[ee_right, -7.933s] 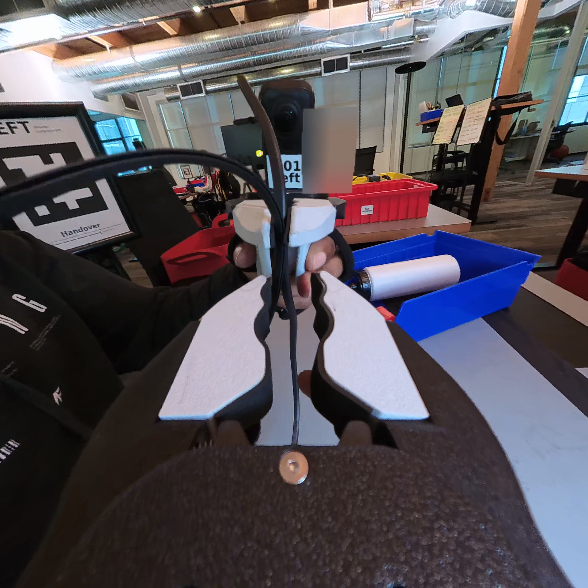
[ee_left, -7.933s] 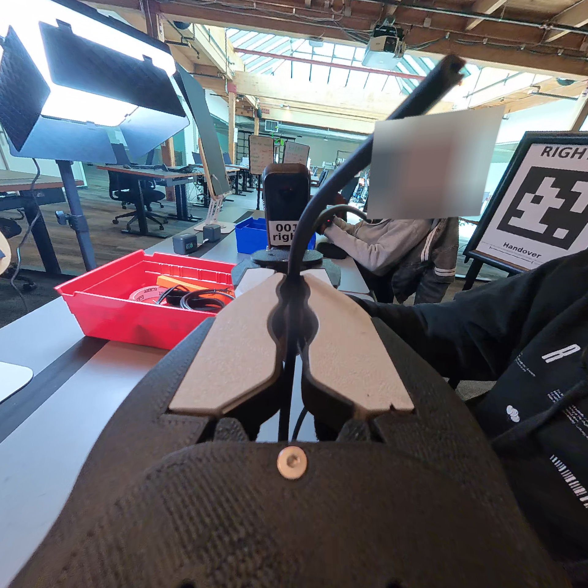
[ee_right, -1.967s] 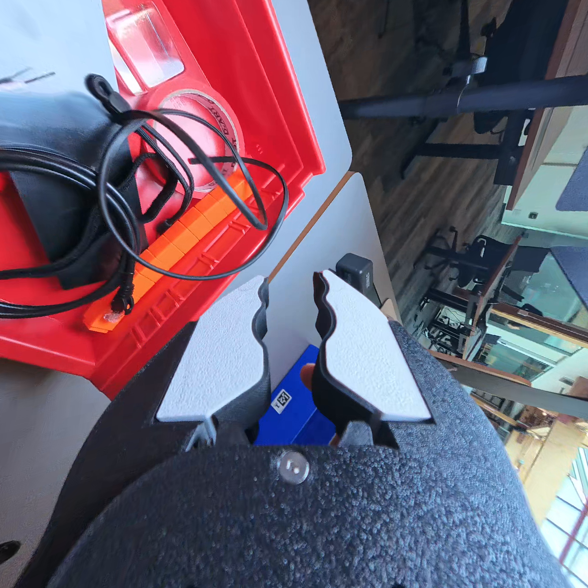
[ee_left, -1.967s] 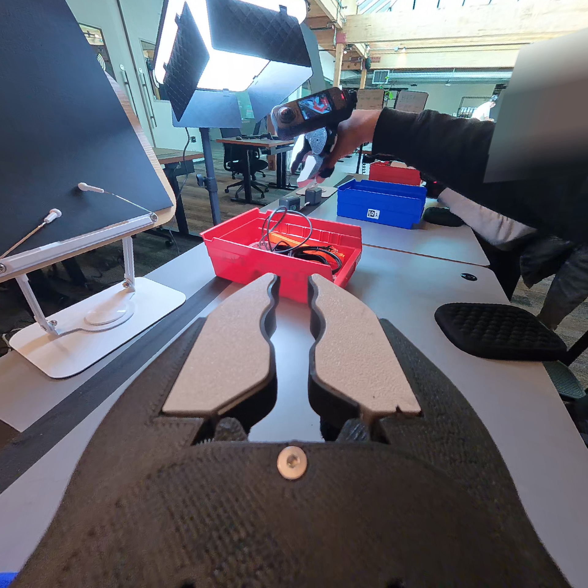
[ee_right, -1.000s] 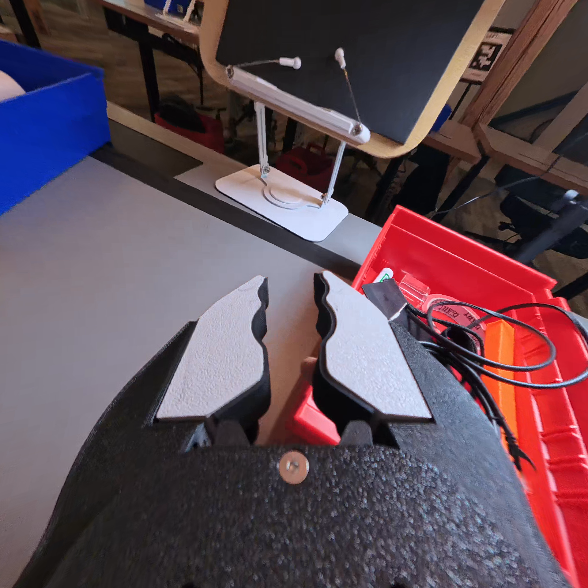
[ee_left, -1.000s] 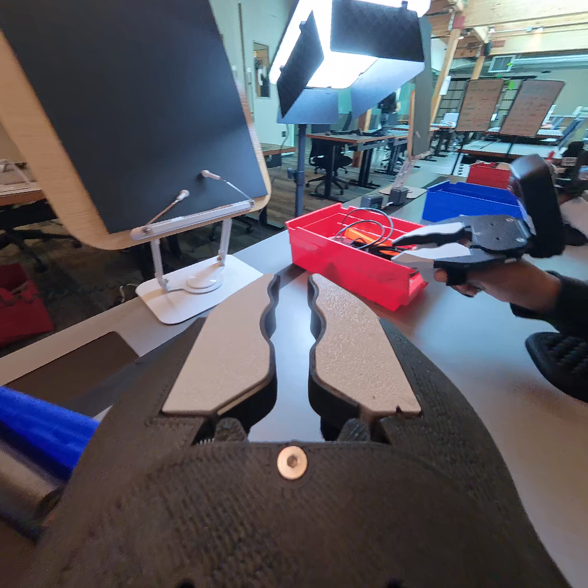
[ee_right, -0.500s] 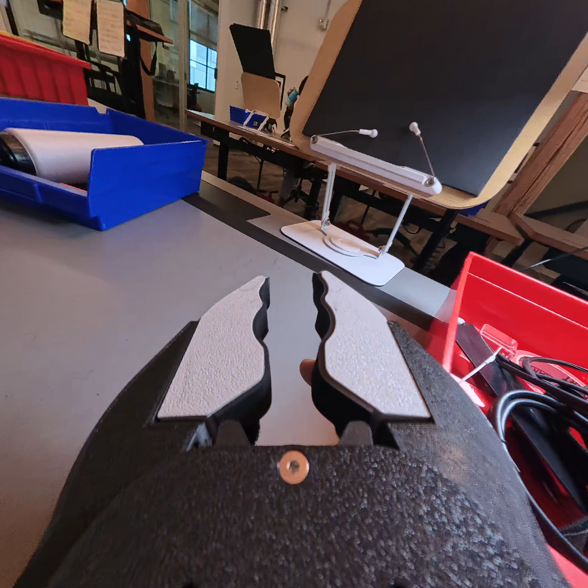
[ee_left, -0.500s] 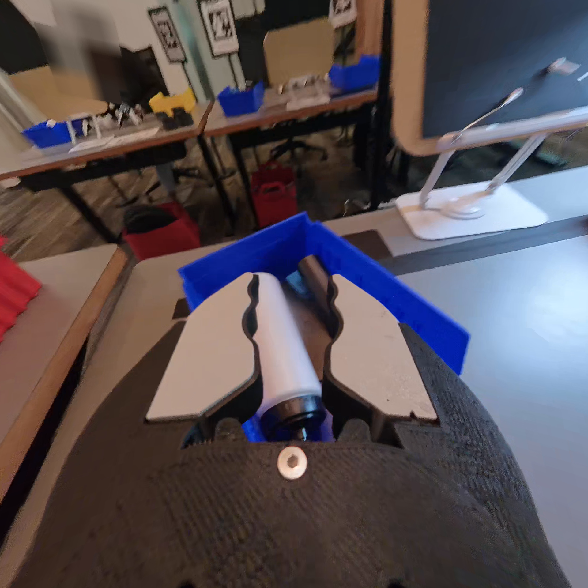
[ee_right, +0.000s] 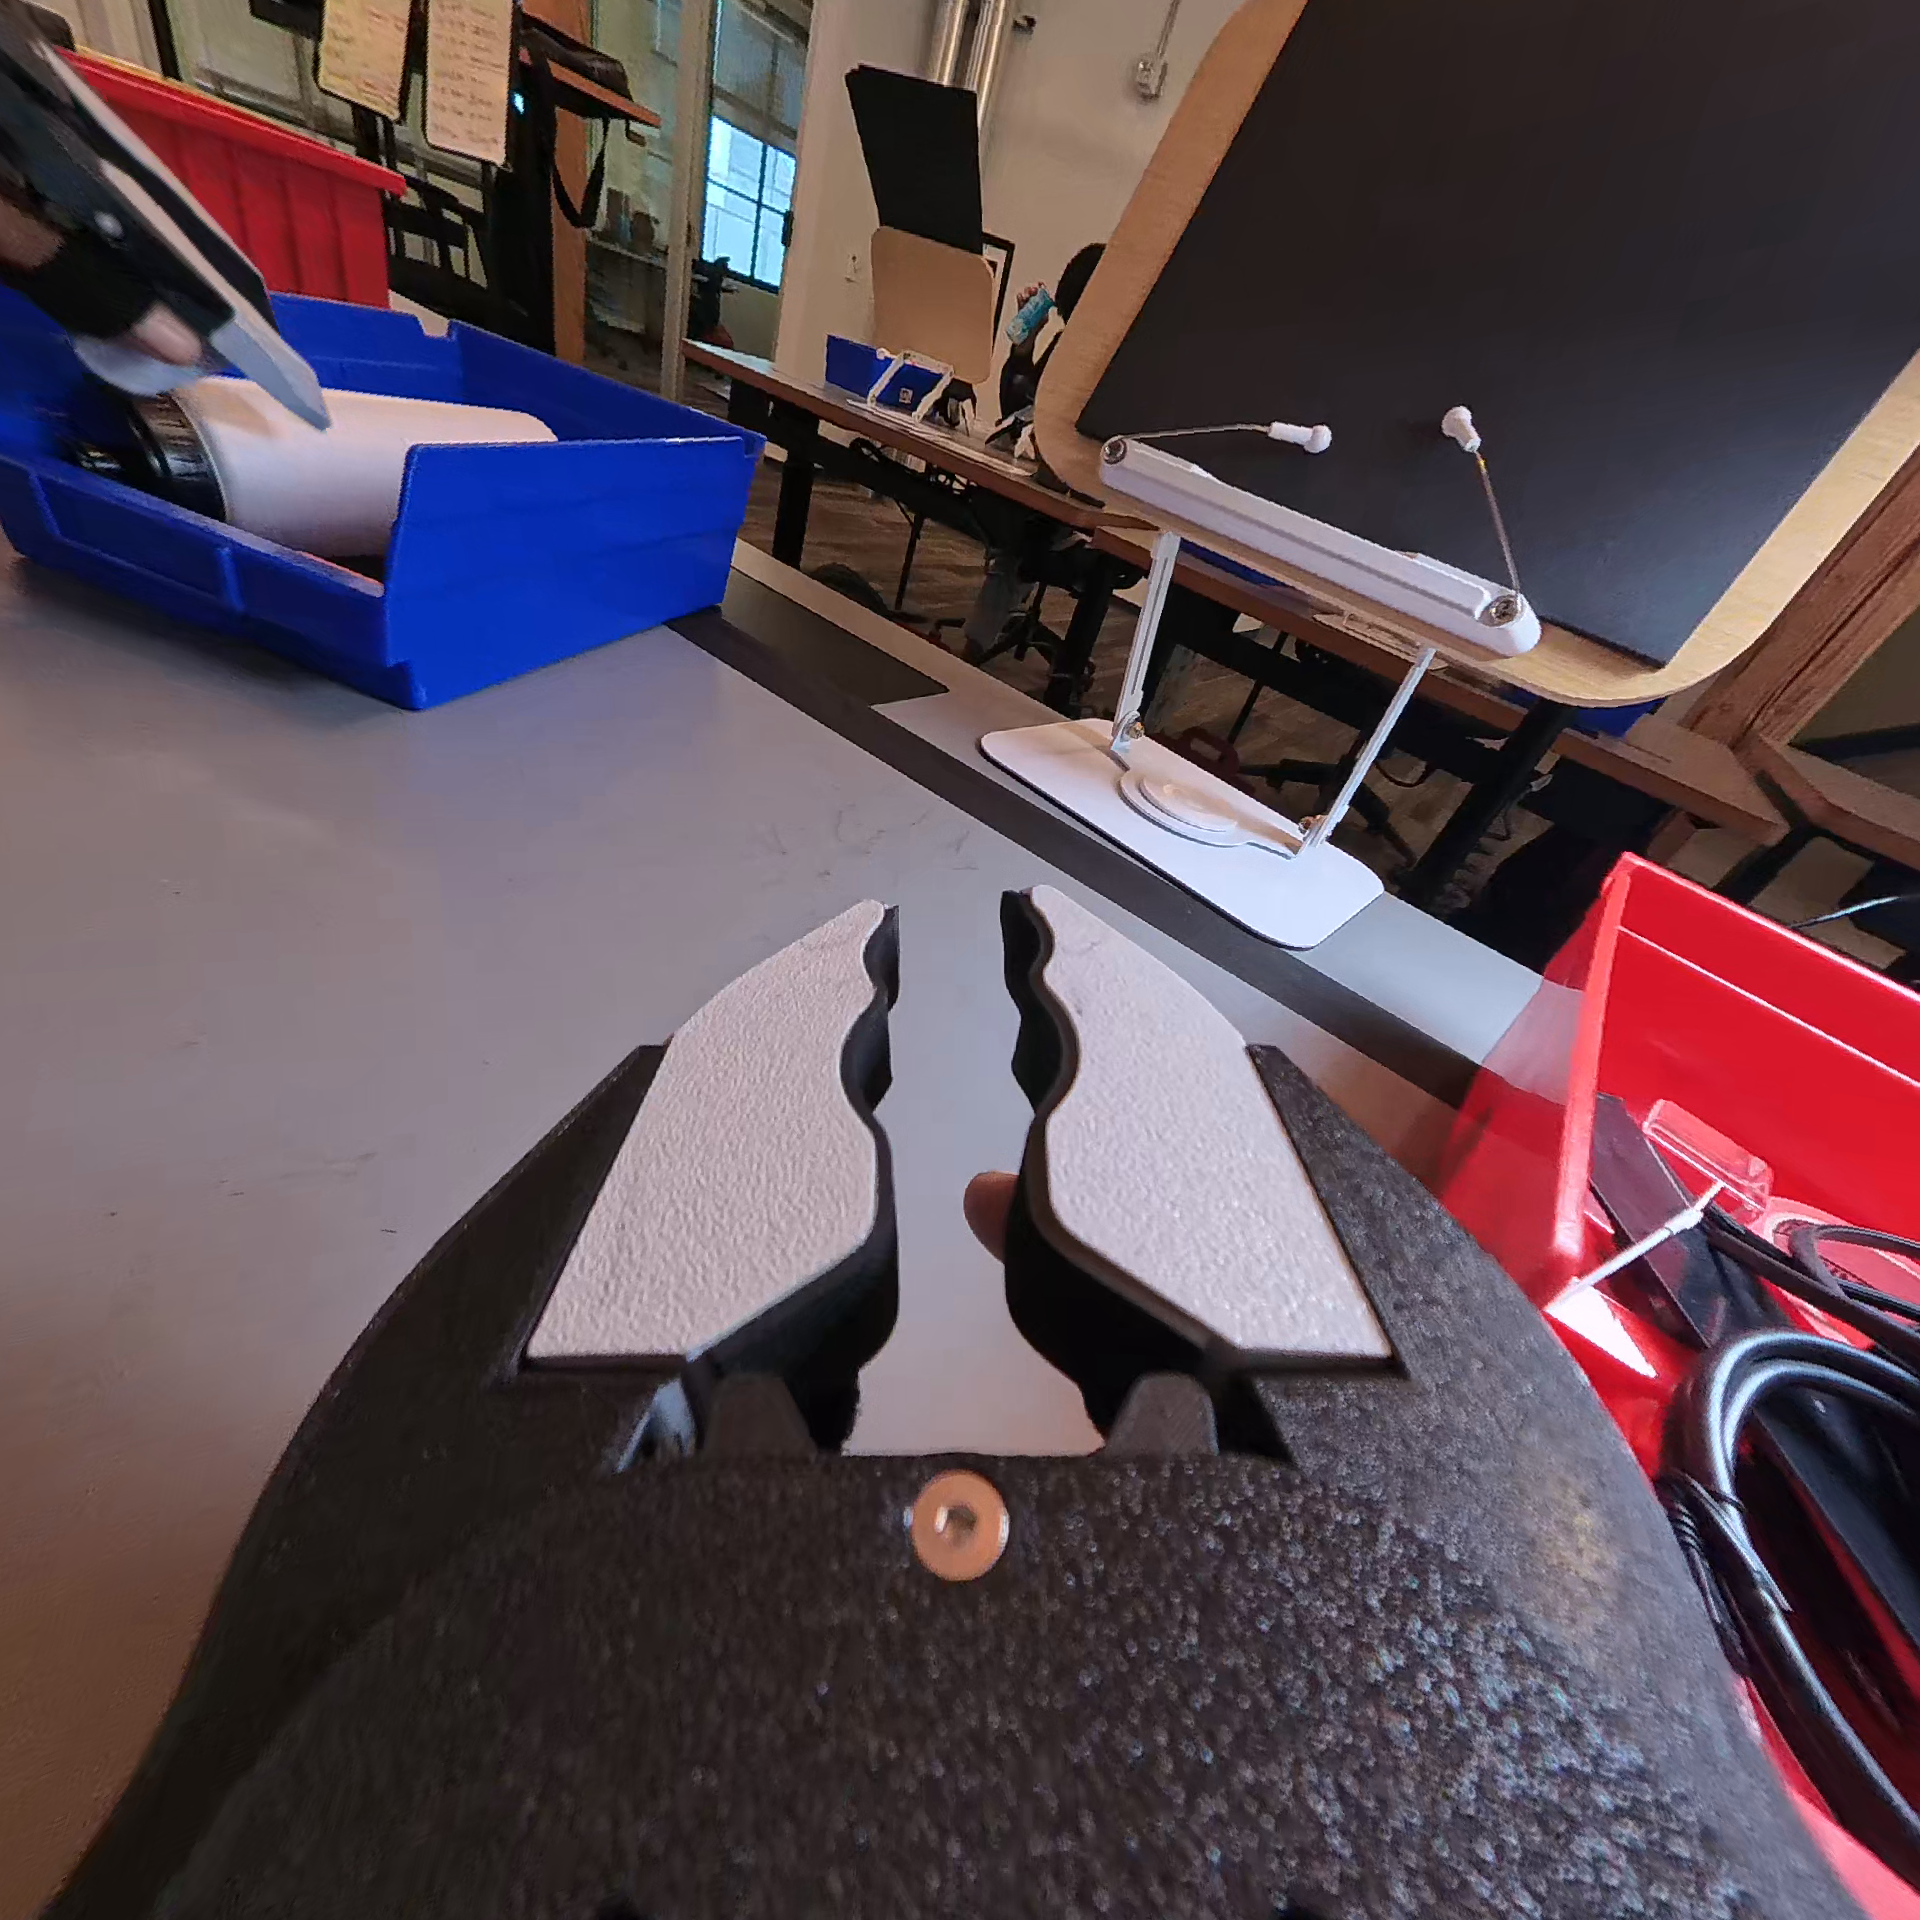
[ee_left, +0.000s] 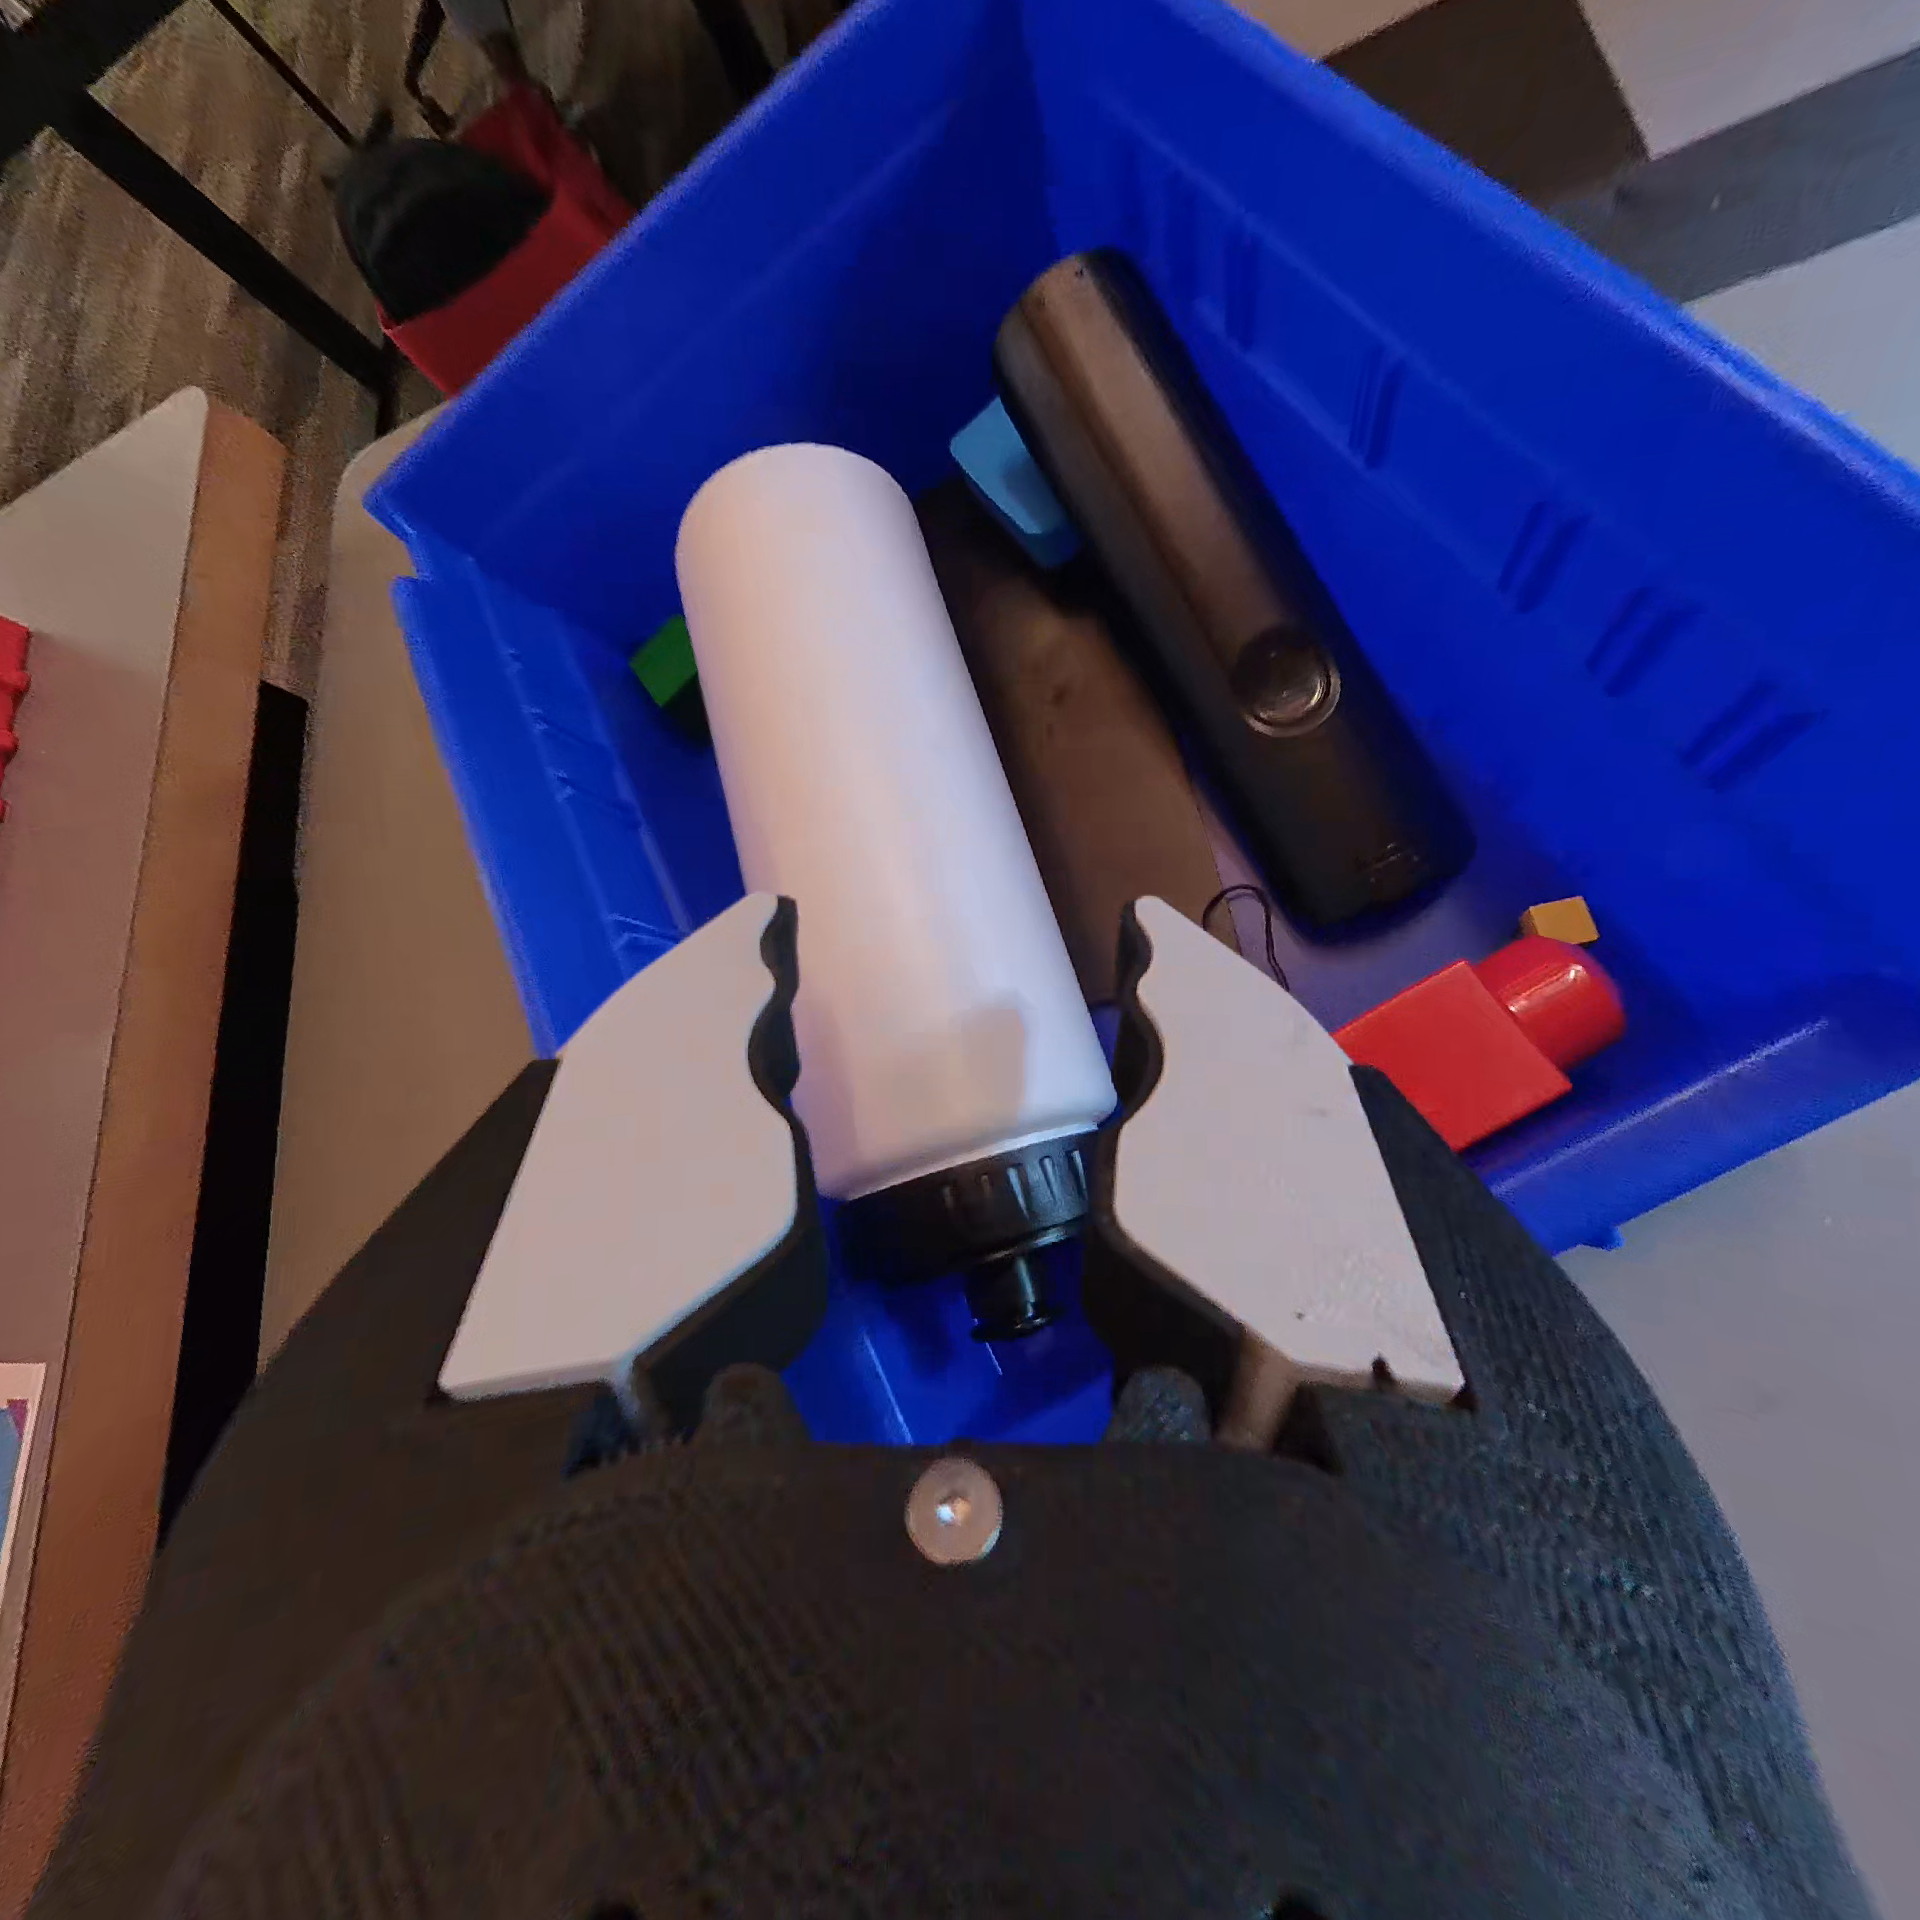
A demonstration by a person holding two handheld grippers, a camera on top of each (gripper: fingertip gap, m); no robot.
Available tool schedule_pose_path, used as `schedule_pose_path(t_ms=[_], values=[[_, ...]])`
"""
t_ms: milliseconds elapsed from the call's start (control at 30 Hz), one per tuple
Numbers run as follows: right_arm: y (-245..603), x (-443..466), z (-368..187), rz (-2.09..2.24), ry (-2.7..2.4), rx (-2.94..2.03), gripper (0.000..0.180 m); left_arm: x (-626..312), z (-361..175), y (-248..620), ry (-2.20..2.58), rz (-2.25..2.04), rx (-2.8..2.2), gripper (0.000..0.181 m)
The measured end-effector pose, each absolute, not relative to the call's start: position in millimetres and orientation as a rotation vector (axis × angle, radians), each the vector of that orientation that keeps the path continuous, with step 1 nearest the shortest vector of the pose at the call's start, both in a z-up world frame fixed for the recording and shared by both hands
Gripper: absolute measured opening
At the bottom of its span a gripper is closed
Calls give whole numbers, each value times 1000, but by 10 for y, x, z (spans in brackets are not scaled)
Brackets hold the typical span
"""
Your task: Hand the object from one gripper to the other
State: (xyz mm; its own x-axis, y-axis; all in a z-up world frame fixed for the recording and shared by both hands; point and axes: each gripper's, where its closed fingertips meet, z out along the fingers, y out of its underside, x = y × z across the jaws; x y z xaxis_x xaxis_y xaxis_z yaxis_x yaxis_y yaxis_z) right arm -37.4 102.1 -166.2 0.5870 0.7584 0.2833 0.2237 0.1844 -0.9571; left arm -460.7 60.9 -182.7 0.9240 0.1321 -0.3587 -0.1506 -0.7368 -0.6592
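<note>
- The left gripper [ee_left: 954, 940] reaches down into a blue plastic bin [ee_left: 1621, 582] that sits on the grey counter [ee_right: 416, 935].
- Its fingers [ee_left: 665, 1164] are spread wide on either side of a white cylindrical bottle with a black ribbed screw cap [ee_left: 883, 831]. A thin gap shows beside at least the right finger, so the bottle looks straddled, not yet clamped.
- The bottle lies on its side in the bin. Its long axis runs almost straight away from the left gripper, with the cap end nearest and the base pointing to the bin's far wall. The fingers bracket the white body just above the cap.
- Beside the bottle in the bin lie a long black rounded device [ee_left: 1226, 582], a red block with a rounded peg [ee_left: 1475, 1029] and a small green cube [ee_left: 665, 660].
- The right gripper [ee_right: 945, 920] hangs low over bare counter, well apart from the blue bin, with its fingers slightly parted and nothing between them. A red plastic bin holding black cables [ee_right: 1766, 1091] is just to its right.
- The left gripper is plainly the nearer one, so the pickup is its job; the pass to the right comes after.
- Half a second earlier the left gripper looked across the bin from a shallower angle. It has since tipped downward and come in closer over the bottle. The right gripper has barely shifted.
</note>
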Motion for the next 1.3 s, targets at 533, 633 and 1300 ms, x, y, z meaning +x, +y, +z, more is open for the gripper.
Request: schedule_pose_path(t_ms=[533,633,1300], values=[[1079,-358,-1658,537,-915,-1404,13,-3562,-2292,767,245,-408,-2626,44],[1072,-382,-1680,581,-917,-1423,13,-3632,-2426,634,291,-374,-2814,44],[970,-437,-1744,613,-960,-1429,8,-3724,-2453,548,149,-350,-3057,38]])
